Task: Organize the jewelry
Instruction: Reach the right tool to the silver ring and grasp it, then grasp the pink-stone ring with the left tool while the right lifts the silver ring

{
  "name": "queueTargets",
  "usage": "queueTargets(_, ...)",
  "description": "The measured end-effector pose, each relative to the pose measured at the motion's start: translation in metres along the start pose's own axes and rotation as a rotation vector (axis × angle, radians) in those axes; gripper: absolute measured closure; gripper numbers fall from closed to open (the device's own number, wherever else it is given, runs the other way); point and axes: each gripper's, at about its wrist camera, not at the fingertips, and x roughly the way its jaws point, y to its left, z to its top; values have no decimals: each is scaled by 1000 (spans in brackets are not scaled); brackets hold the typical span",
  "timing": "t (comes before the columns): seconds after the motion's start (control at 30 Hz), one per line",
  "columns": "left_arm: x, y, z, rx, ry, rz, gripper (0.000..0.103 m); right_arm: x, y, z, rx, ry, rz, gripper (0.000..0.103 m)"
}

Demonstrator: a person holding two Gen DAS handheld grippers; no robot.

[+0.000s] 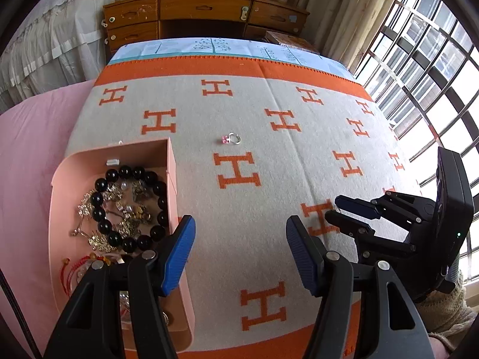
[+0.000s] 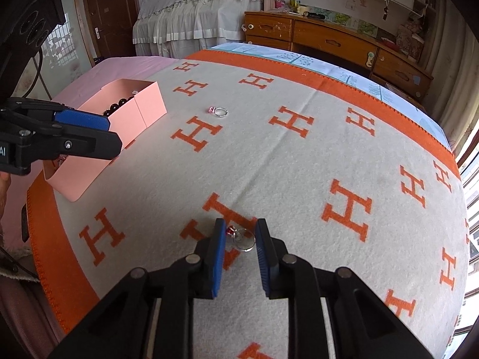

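A silver ring with a pink stone (image 2: 243, 238) lies flat on the orange and grey blanket (image 2: 299, 164). My right gripper (image 2: 240, 223) has its blue pads closed in against both sides of that ring, low over the blanket. A second silver ring with a pink stone (image 1: 232, 139) (image 2: 218, 111) lies loose farther out. To the left stands the open pink box (image 1: 172, 161) (image 2: 140, 104), holding a black bead bracelet (image 1: 104, 226), gold pieces and a red cord. Beside the box's right wall hangs my left gripper (image 1: 239, 224) (image 2: 110, 136), open and holding nothing. The right gripper (image 1: 333, 208) also shows at the right of the left wrist view.
Pink bedding (image 1: 36, 149) lies left of the blanket. A wooden dresser (image 1: 203, 9) with clutter on top stands beyond the bed's far end, and a barred window (image 1: 434, 74) runs along the right. A sleeve (image 1: 443, 308) shows behind the right gripper.
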Motion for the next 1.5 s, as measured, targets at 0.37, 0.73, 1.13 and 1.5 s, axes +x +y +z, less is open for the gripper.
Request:
queueTargets(0.37, 49, -11, 69, 313, 86, 12, 42, -19, -10, 11, 81, -74, 9, 83)
queueTargets(0.73, 102, -9, 81, 427, 150, -8, 72, -19, -13, 11, 89, -74, 6, 83)
queueTargets(1.13, 105, -5, 85, 414, 131, -19, 96, -13, -16, 11, 110, -69, 18, 83)
queueTargets(1.5, 8, 16, 69, 287, -25, -45, 96, -36, 12, 31, 78, -123, 48, 83)
